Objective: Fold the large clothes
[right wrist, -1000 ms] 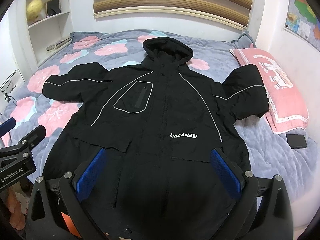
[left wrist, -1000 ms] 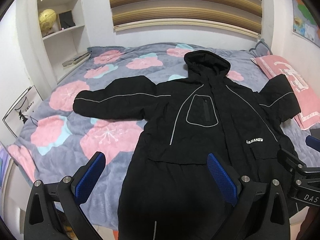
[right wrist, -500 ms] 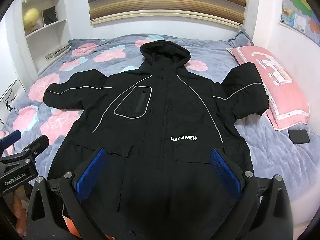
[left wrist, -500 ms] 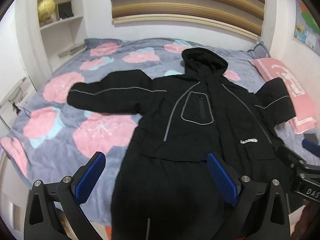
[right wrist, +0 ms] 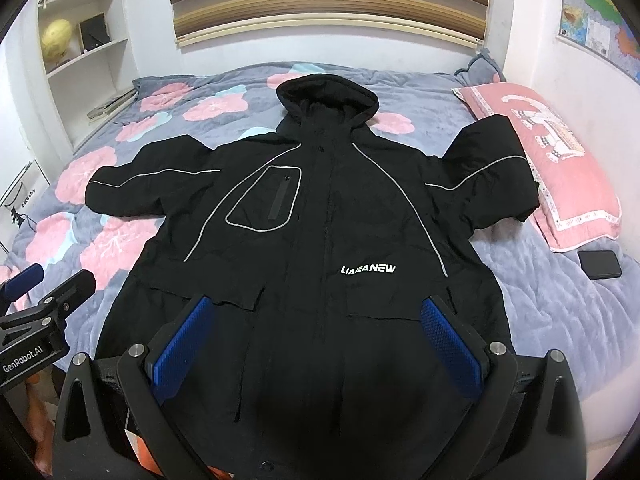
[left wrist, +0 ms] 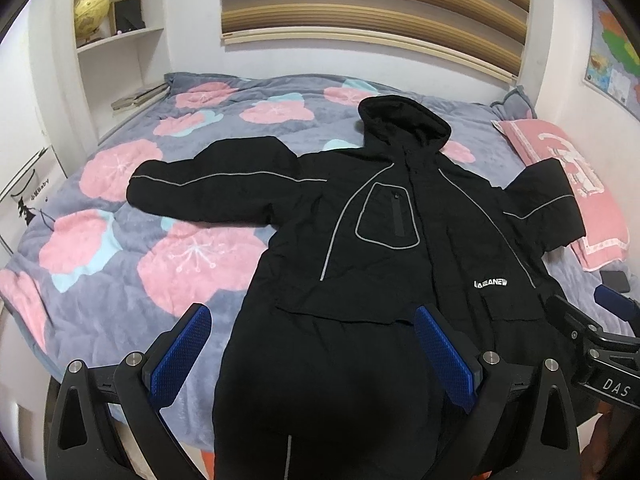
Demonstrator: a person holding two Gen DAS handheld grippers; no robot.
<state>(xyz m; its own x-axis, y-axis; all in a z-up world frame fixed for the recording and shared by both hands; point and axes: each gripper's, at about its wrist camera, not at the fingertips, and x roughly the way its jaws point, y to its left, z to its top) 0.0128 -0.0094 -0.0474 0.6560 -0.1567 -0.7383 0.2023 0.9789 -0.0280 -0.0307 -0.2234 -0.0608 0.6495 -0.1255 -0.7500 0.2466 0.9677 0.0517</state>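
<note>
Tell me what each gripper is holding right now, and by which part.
Nothing is held. The left gripper and right gripper are both open above the lower part of the black jacket, which lies spread flat on the bed.

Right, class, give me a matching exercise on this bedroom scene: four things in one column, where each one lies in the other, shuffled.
Things
1. black hooded jacket
2. pink pillow
3. black phone
4. yellow globe

Places
A. on the wall shelf
B. on the blanket near the pillow's corner
C. spread flat across the bed
D. under one sleeve's cuff

Pairs: 1-C, 2-D, 3-B, 4-A
</note>
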